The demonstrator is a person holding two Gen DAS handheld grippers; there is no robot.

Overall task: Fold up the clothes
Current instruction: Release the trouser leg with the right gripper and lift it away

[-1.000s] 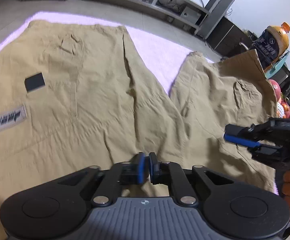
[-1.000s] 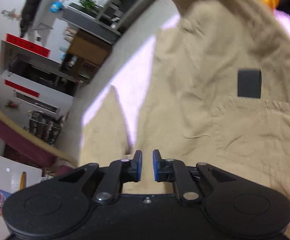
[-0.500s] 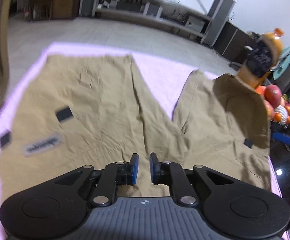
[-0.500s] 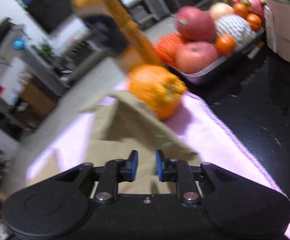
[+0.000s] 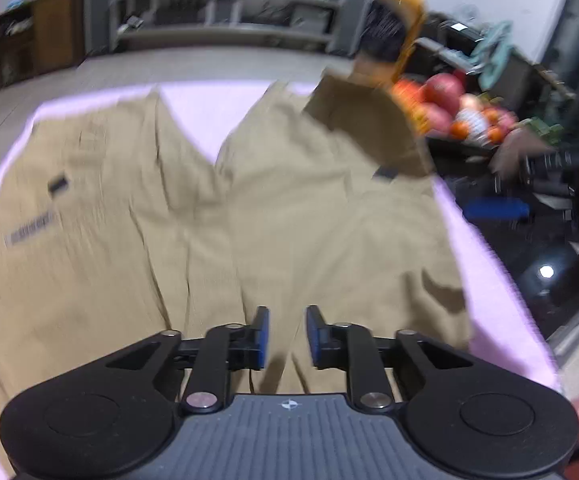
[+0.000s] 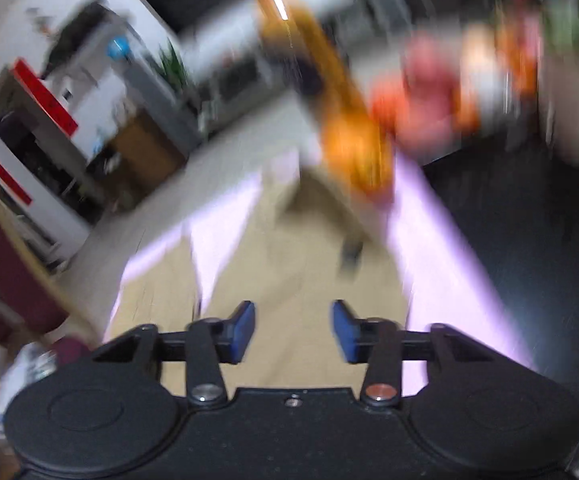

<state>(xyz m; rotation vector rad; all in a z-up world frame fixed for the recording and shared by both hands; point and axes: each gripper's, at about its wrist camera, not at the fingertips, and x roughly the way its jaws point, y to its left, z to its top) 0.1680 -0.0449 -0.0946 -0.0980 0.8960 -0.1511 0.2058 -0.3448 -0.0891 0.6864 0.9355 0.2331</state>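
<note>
Your left hand-held gripper (image 5: 285, 336) hovers with jaws parted and empty over the trousers (image 5: 137, 216), which lie spread on the pink cloth (image 5: 485, 280) covering the desk. Your right hand-held gripper (image 6: 293, 332) is wide apart, empty too. At 1 o'clock, one trouser cuff (image 5: 369, 120) leans against the orange bottle (image 5: 393, 32).

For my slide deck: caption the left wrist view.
Open left tool above tan trousers spread flat on a pink cloth, fruit blurred beyond.
</note>
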